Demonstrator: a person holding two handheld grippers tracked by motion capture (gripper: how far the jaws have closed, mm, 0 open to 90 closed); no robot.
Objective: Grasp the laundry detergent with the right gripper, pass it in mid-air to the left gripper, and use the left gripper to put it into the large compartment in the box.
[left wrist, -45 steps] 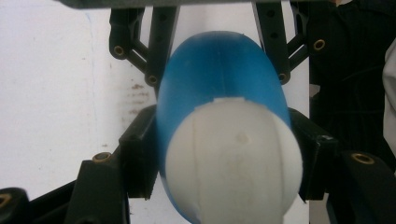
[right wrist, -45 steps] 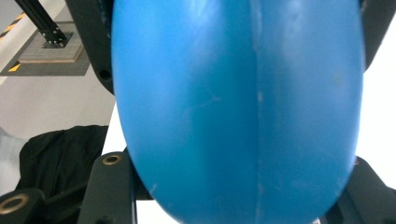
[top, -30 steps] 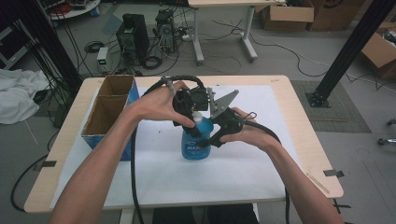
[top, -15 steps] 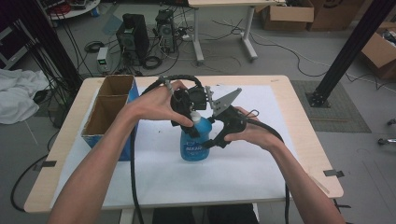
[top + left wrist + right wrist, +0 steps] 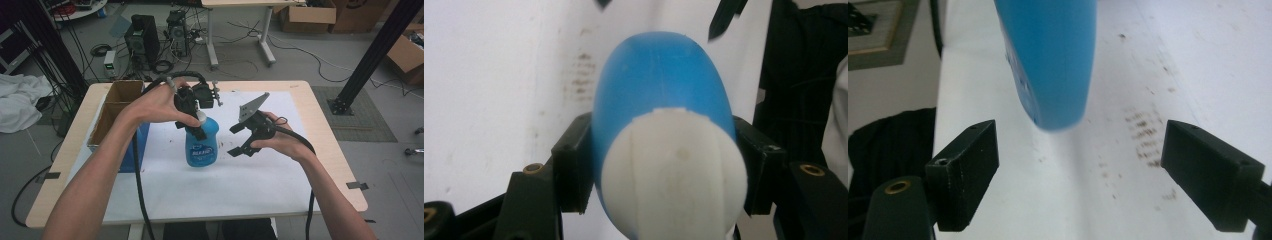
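blue bottle (image 5: 1048, 60) — top cut off, label blurred

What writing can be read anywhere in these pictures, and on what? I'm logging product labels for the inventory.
Blue bottle, high view: a white label with a short word in large letters, too blurred to read for sure.
Blue bottle, right gripper view: white print along its edge, too blurred to read.
Cardboard box on the table: no writing to be seen.
Nothing else bears readable text.
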